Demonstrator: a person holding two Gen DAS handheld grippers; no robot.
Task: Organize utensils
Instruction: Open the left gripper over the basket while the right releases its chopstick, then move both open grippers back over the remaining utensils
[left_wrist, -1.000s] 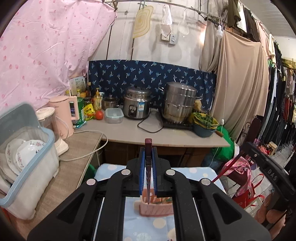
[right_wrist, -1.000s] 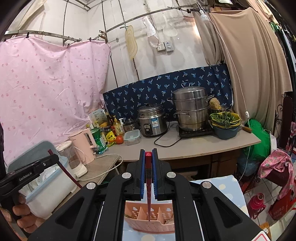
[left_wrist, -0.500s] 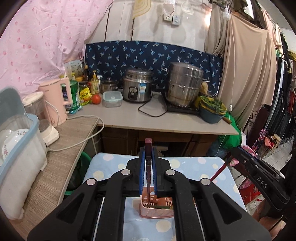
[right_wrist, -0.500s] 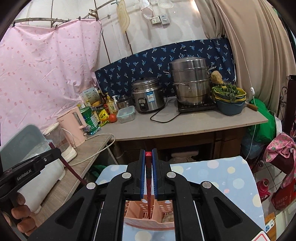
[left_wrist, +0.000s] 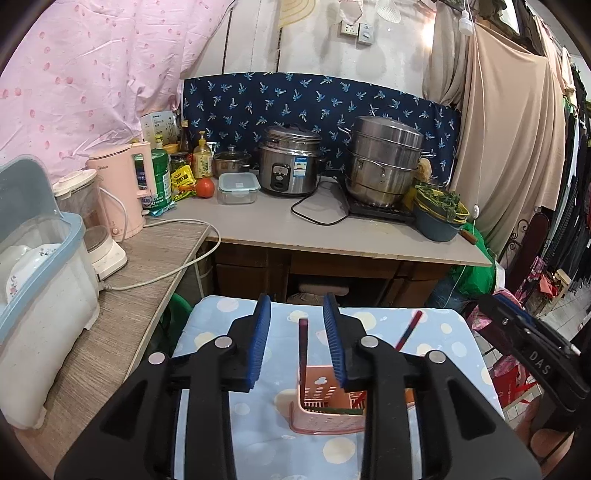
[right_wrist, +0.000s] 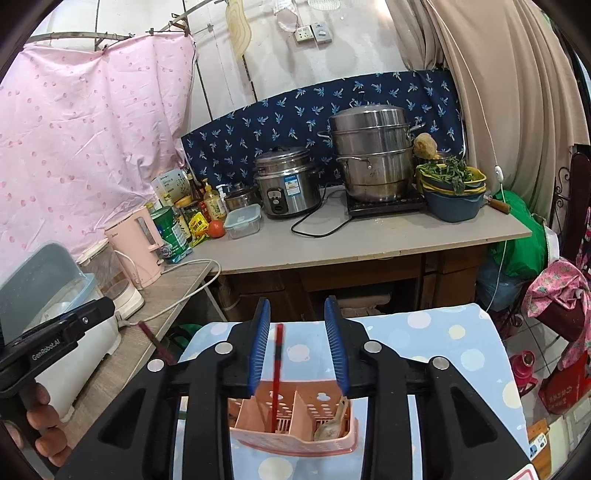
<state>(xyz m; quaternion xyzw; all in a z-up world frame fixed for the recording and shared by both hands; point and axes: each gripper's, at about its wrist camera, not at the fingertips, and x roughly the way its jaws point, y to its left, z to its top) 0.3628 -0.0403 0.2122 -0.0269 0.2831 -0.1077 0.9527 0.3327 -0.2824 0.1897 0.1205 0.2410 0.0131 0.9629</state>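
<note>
- Over the caddy (right_wrist: 291, 424), both jaws are opening, each chopstick (right_wrist: 276, 376) loose between the pads.
- Best lift both grippers straight up, clear of the sticks.

The left gripper (left_wrist: 297, 343) is pointed forward and somewhat downward, and its jaws are being opened; the blue pads (left_wrist: 260, 343) are set apart, with a dark red stick standing loose between them. The right gripper (right_wrist: 298, 345) is angled likewise, its jaws also being opened around a red stick, untouched by either pad. A hand (right_wrist: 38, 424) is wrapped around the left gripper's handle.
</note>
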